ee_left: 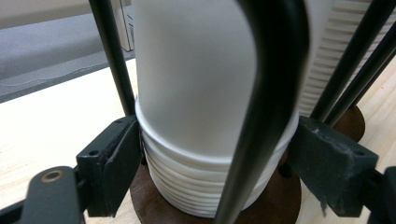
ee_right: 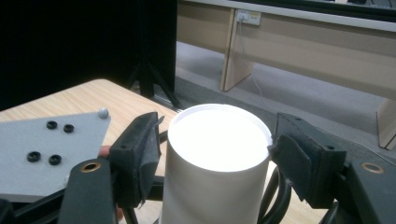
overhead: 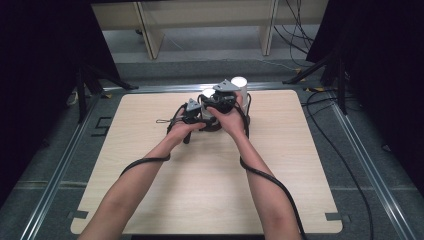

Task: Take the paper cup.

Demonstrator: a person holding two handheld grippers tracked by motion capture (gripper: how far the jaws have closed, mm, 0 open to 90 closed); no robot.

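The left gripper point(ee_left: 212, 154) clamps the cup stack point(ee_left: 196, 107) low, inside its wire holder point(ee_left: 268, 93) on the table point(overhead: 210, 180). The right gripper point(ee_right: 212, 149) grips the top cup point(ee_right: 217, 154) at its rim.

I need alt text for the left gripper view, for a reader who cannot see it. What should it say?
A stack of white paper cups stands on a round dark wooden base inside a frame of black rods. The left gripper has one black jaw on each side of the stack's ribbed lower rims, at or very near them. Light wooden table lies behind.
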